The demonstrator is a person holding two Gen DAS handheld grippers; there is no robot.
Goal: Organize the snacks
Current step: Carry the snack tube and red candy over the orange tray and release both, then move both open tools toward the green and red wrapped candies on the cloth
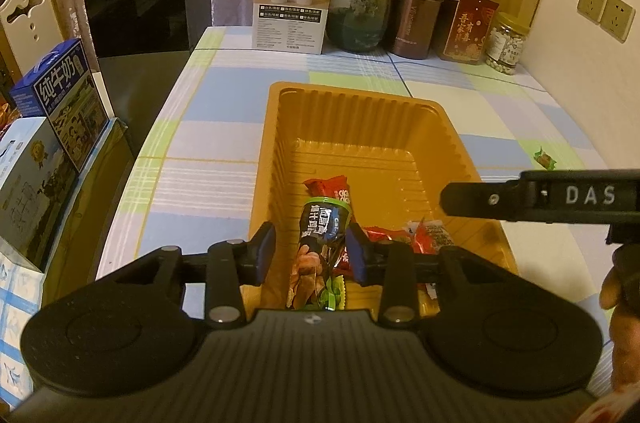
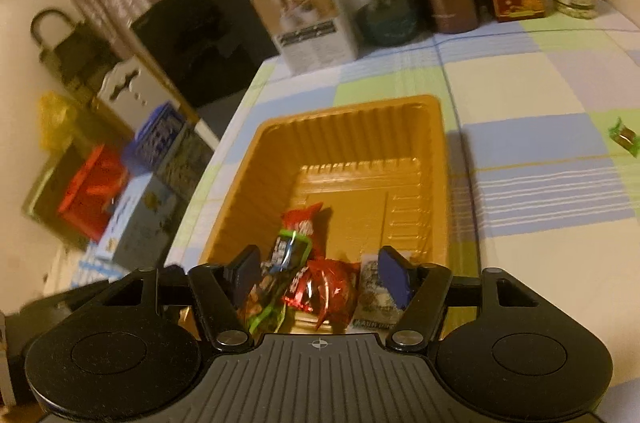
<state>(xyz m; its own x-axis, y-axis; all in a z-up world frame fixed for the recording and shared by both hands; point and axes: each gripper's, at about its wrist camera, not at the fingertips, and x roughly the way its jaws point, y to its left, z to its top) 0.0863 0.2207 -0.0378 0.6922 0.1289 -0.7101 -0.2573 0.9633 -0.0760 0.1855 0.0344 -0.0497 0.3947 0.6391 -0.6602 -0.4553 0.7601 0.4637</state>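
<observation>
Hovering your wide-spread left gripper [image 1: 310, 249] over the dark snack pack [image 1: 320, 243] in the orange tray [image 1: 276, 143], lift clear gently, right gripper [image 2: 320, 277] likewise wide.

Black ribbed gripper [image 1: 312, 251] with blue pads [image 1: 356, 255] (white "DAS" lettering).

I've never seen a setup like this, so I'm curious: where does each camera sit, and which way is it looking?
Left wrist view: sits behind the left gripper, looking forward over the tray; its fingers flank a dark snack bar; the right gripper and a hand show.
Right wrist view: sits behind the right gripper, tilted, above the same tray.
Shared: tray, snacks, green candy on the table, back-row jars.
</observation>
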